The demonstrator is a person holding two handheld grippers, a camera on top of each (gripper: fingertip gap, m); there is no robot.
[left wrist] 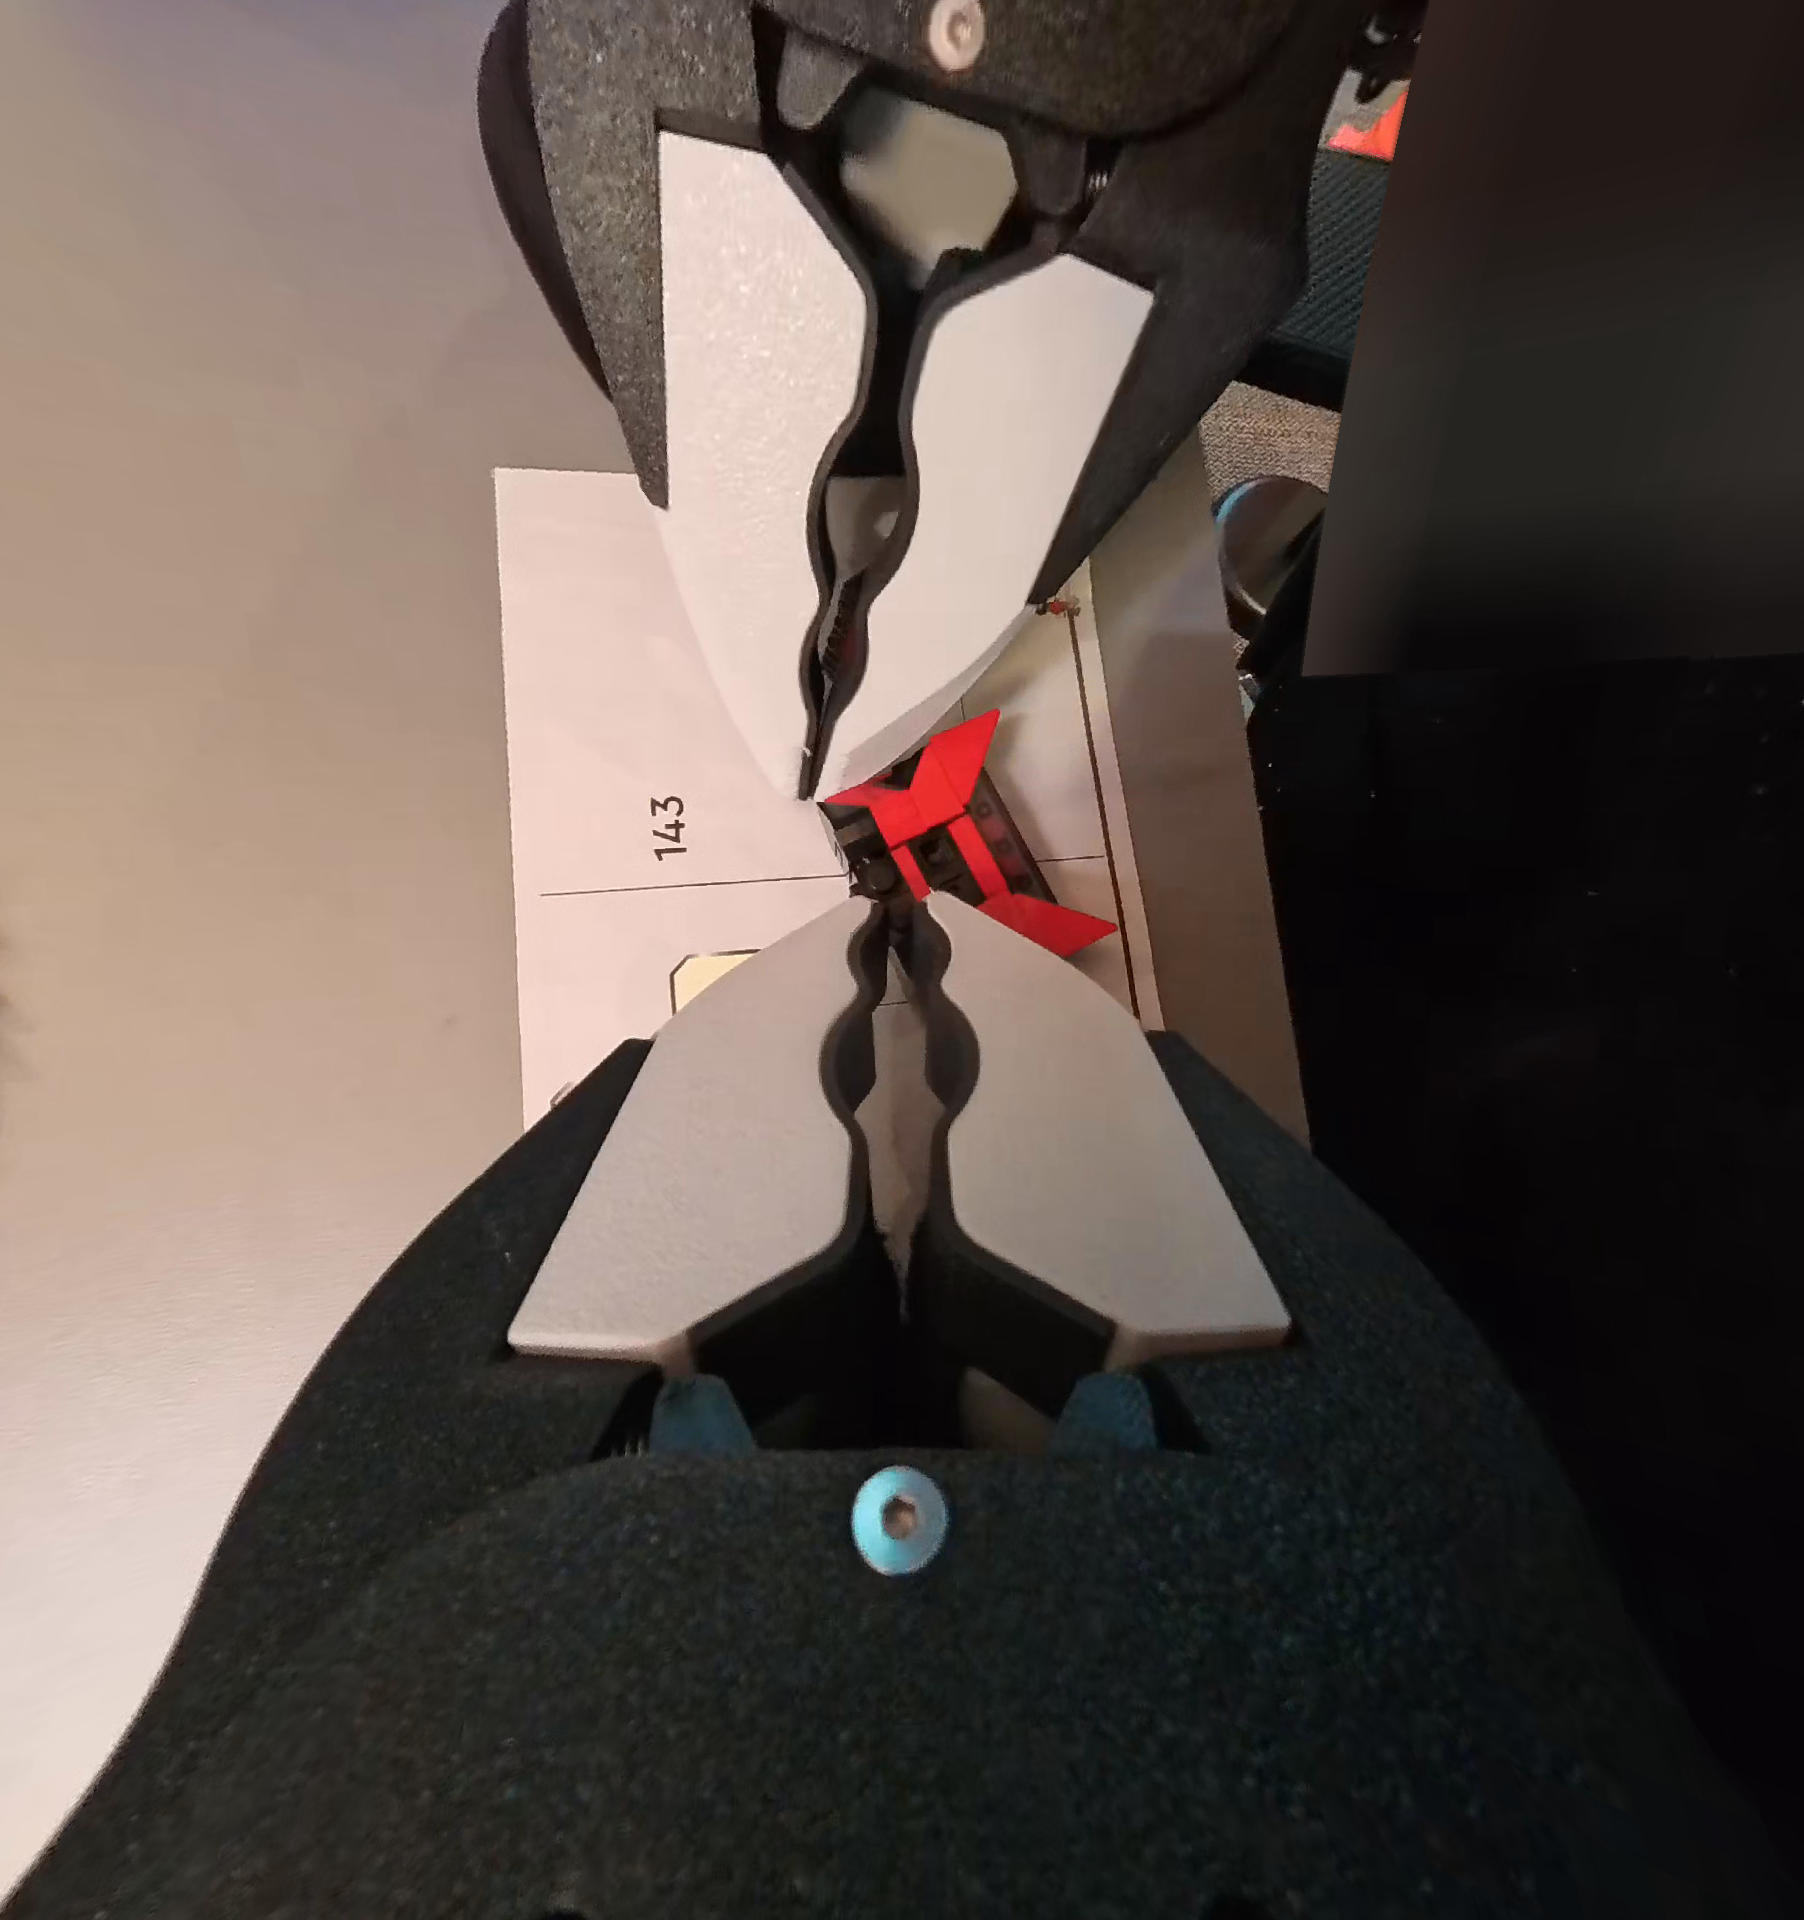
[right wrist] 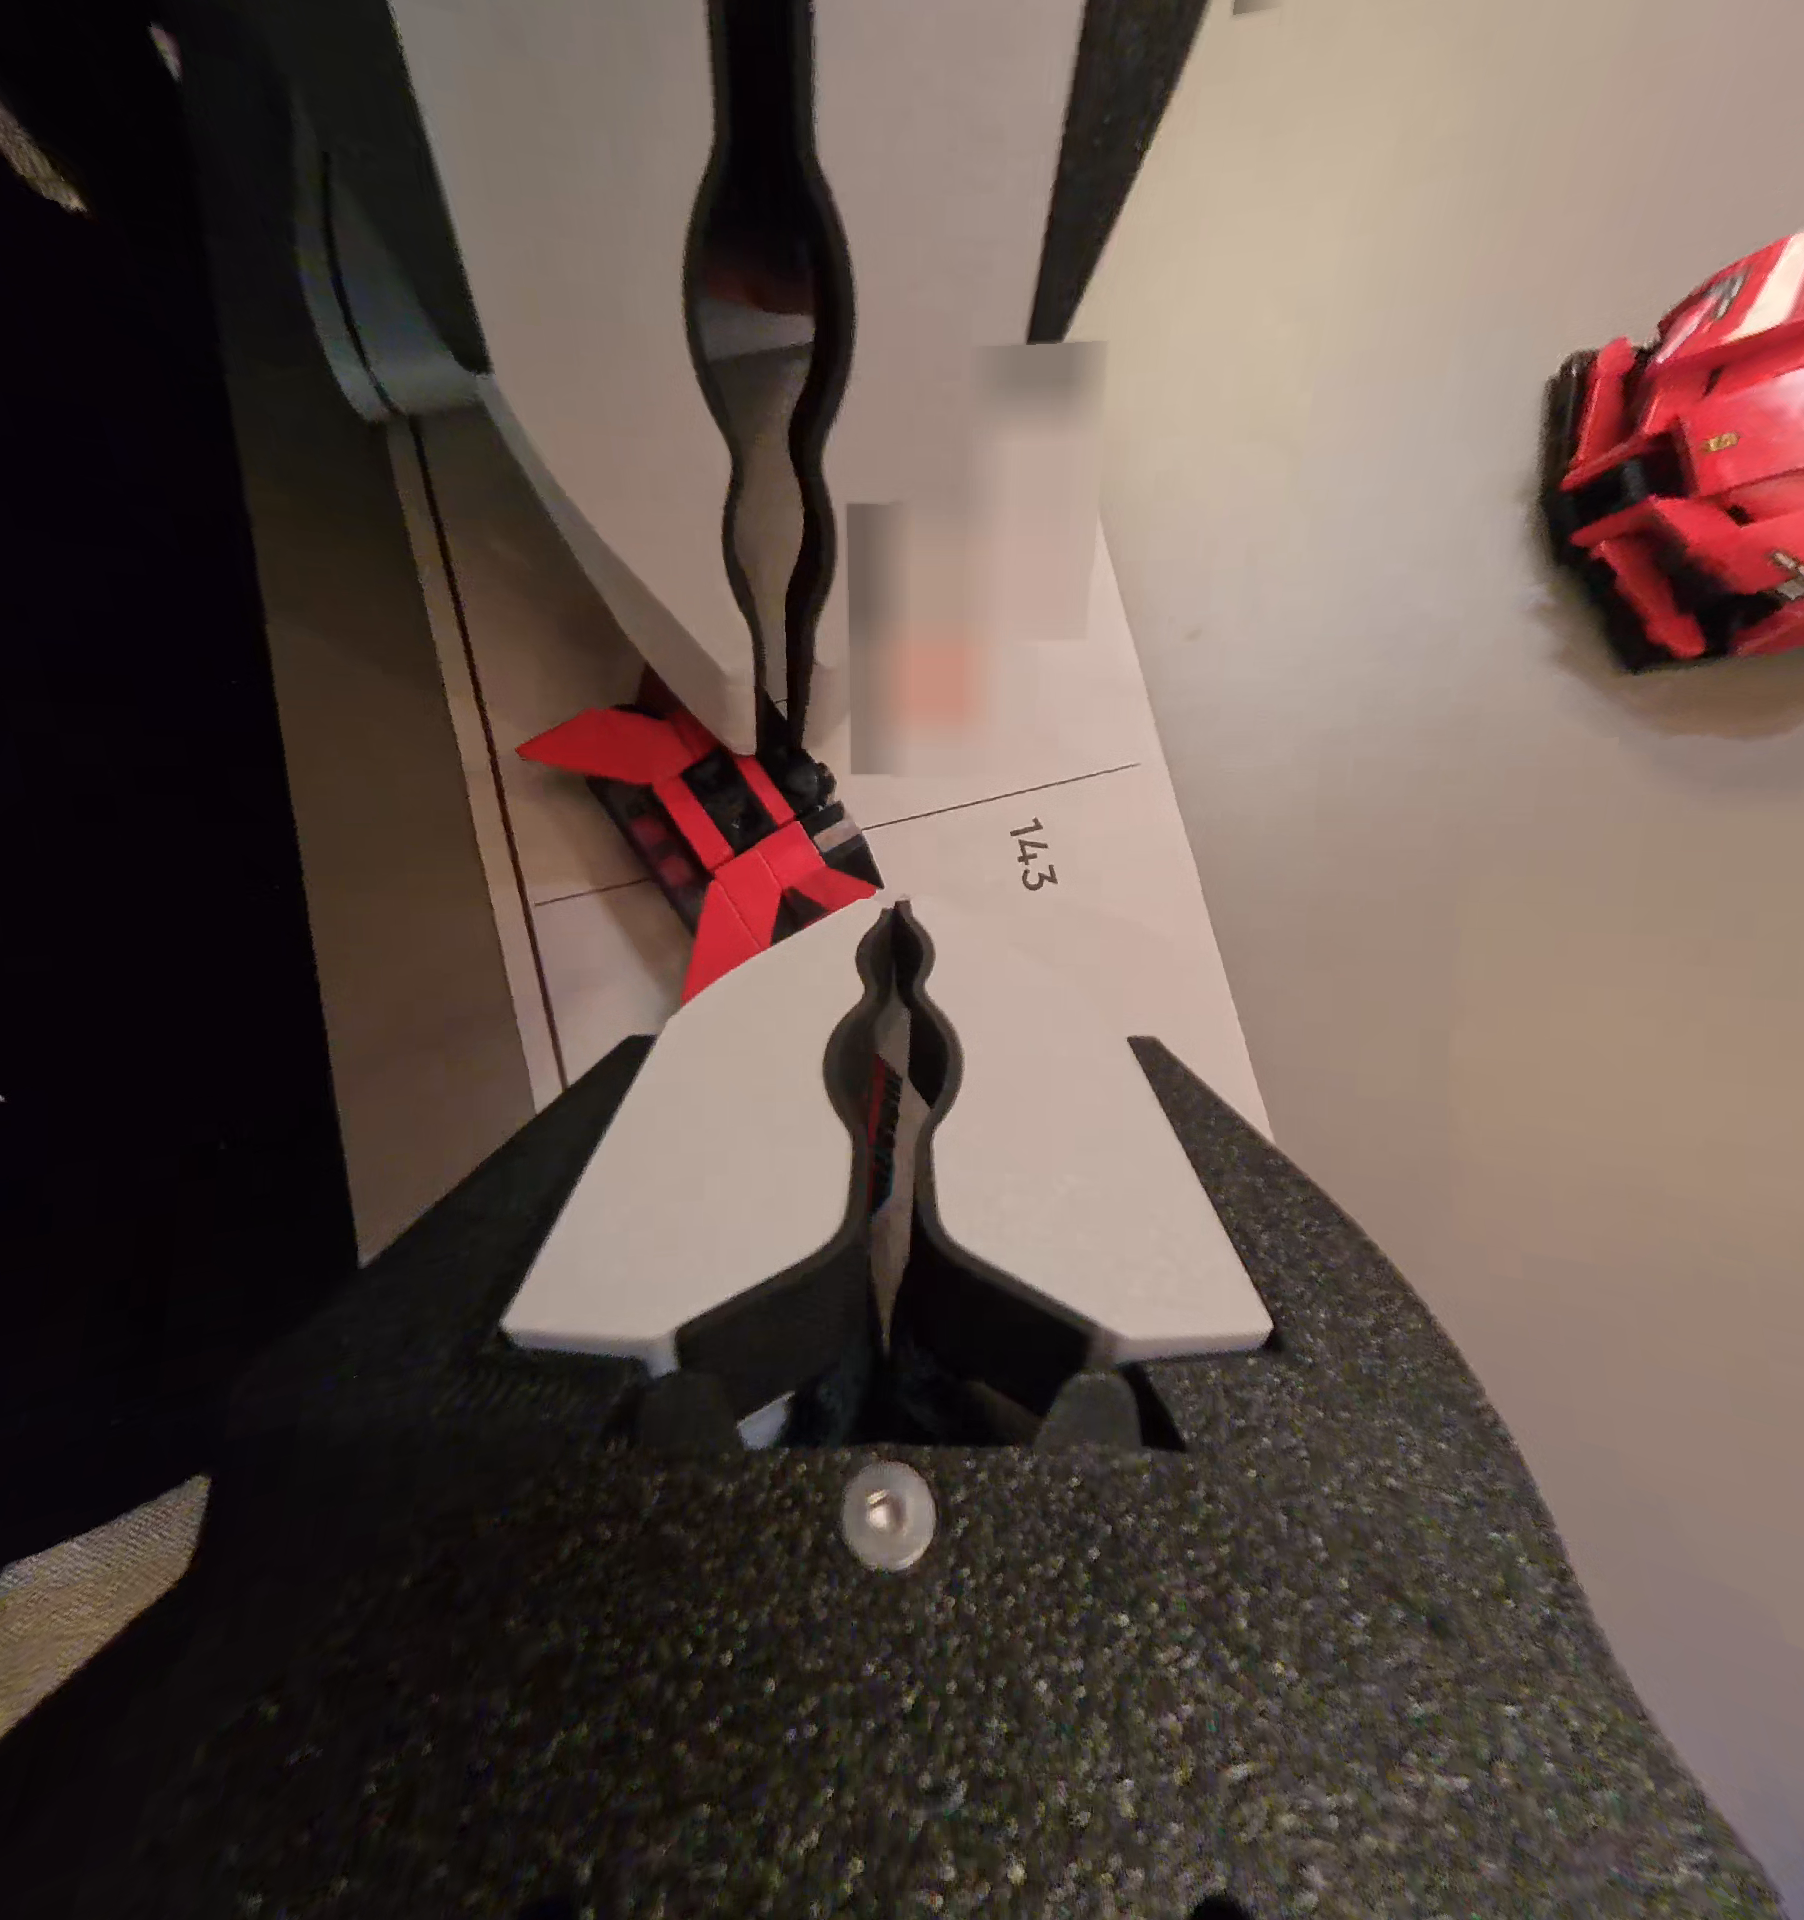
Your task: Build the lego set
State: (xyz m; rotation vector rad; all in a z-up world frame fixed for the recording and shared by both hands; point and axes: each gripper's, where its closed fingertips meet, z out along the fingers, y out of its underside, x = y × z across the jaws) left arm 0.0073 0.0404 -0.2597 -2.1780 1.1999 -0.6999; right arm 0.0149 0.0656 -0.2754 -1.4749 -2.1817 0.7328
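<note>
A small red and black lego assembly lies on an open instruction booklet. It also shows in the right wrist view on the same booklet. My left gripper comes in from one side, and its closed tips pinch a small black part at the assembly's end. In the right wrist view the left gripper reaches in from the top. My right gripper is shut, tips at the assembly's opposite corner. In the left wrist view the right gripper comes from the top. Something red and black striped shows in its finger gap; I cannot tell if it is held.
A built red lego car stands on the pale table to the right of the booklet. A dark panel and a black surface border the booklet's other side, close to the assembly. The grippers are tip to tip, or close to it.
</note>
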